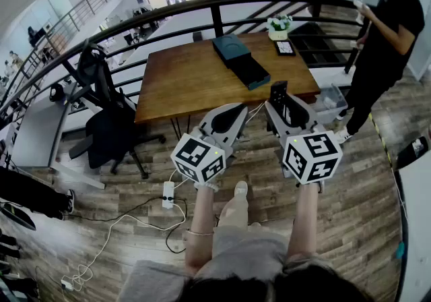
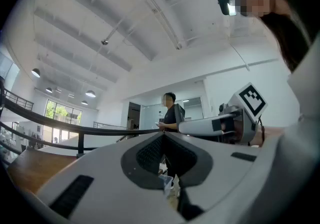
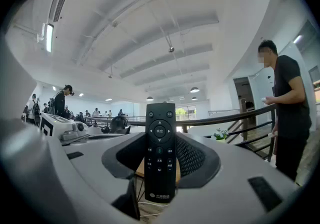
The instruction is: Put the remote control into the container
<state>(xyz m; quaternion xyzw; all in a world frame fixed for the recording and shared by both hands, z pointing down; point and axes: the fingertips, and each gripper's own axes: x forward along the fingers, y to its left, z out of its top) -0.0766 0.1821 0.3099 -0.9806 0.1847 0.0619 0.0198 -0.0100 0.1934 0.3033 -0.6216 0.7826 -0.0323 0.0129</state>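
A mezzanine office with a wooden plank floor and a curved black railing is shown. A wooden table stands at 12 o'clock, an office chair at 10 o'clock and a standing person at 2 o'clock.

On the table a dark box and a shallower dark tray are seen touching each other. One of them is taken to be the container, but which one cannot be told. A small potted plant is set at the table's 1 o'clock corner.

The task is judged to be under way. The remote control is already picked up and is gripped upright, buttons towards the camera, between the jaws of the right gripper. It is held at the near edge of the table, apart from the box and tray. The carry to 12 o'clock, the lowering and the release are left to be done.

The left gripper is held just beside the right one, its jaws closed with nothing between them. Both forearms are stretched forward side by side. Both grippers are pointed to 12 o'clock and tipped upward, so that ceiling fills much of both gripper views.
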